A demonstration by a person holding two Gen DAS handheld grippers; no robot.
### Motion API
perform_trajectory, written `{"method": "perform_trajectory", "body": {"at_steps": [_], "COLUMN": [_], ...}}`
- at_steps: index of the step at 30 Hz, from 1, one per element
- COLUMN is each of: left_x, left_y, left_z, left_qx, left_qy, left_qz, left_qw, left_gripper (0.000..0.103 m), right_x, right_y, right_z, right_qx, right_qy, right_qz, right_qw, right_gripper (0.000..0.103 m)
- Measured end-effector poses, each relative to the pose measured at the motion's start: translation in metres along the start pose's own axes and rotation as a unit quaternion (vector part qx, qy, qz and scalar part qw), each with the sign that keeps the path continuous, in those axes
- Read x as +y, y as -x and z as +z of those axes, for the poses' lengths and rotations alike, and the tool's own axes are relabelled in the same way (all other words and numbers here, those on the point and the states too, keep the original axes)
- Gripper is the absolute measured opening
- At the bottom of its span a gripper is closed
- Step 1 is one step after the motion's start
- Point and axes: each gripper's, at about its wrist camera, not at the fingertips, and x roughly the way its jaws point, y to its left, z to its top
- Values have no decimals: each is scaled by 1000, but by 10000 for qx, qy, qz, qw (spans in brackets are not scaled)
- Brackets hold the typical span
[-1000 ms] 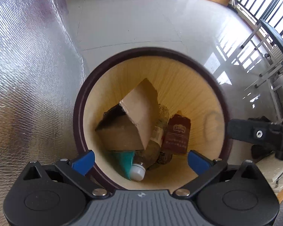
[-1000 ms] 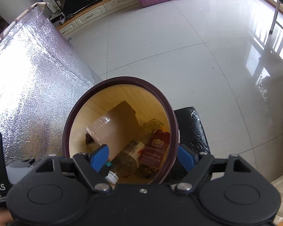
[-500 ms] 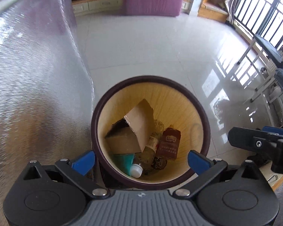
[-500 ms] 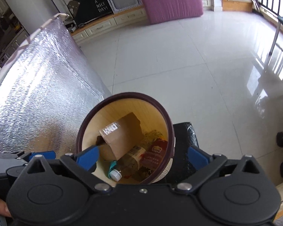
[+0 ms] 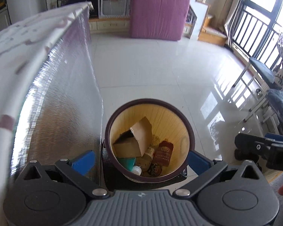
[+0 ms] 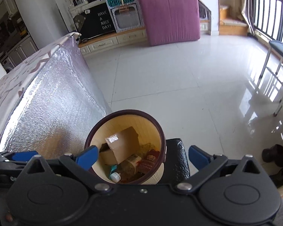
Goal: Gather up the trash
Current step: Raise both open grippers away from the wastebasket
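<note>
I look down on a wide stretch of glossy white tile floor (image 6: 179, 79) that fills the middle and upper right of both views, open all the way to a purple mattress (image 6: 169, 15) leaning at the top. Along the left runs a table edge hung with a crinkled silver foil sheet (image 6: 52, 109), and its lower corner comes just beside the bin. At the right edge of the left view stand white metal chair legs (image 5: 254, 101) near the balcony railing.

The round bin (image 5: 190, 131) sits low in the centre of both frames on a black mat (image 6: 177, 162). It has a dark brown rim and a ribbed, pale wood-coloured inner wall. Inside it I see a crumpled cardboard box (image 5: 139, 141), a red packet (image 5: 164, 153), and a clear bottle with a white cap (image 5: 139, 166), piled together.

My left gripper (image 5: 139, 159) hangs above the bin with its blue-padded jaws spread wide and holding nothing. My right gripper (image 6: 141, 156) has just been opening its jaws, and they now stand fully apart with nothing between them.
</note>
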Motion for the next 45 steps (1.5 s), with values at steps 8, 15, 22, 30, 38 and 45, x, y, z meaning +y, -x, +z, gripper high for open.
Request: {"method": "perform_trajectory", "body": {"at_steps": [8, 15, 22, 30, 38, 45], "left_x": [-2, 0, 5, 25, 38, 44], "left_y": [52, 97, 126, 146, 155, 154], "left_z": [-10, -26, -49, -75, -95, -111], "left_qx": [-428, -820, -1103, -1216, -1303, -1277], "left_qy": [-28, -98, -109, 174, 203, 309], "left_qz": [14, -12, 174, 31, 327, 291], "left_qw": [9991, 9966, 9937, 9924, 9907, 9909], "left_gripper": [103, 103, 103, 103, 103, 103], "right_x": [8, 16, 22, 30, 36, 38], "right_y": [50, 86, 114, 135, 148, 150], "right_z": [-8, -20, -37, -59, -79, -90], "right_qx": [-357, -674, -924, -1099, -1201, -1218], "right_qy": [116, 225, 381, 629, 821, 810], "right_qz": [4, 18, -67, -179, -254, -258], "right_qw": [9993, 9975, 9950, 9918, 9890, 9889], "right_gripper": [103, 103, 103, 103, 103, 103]}}
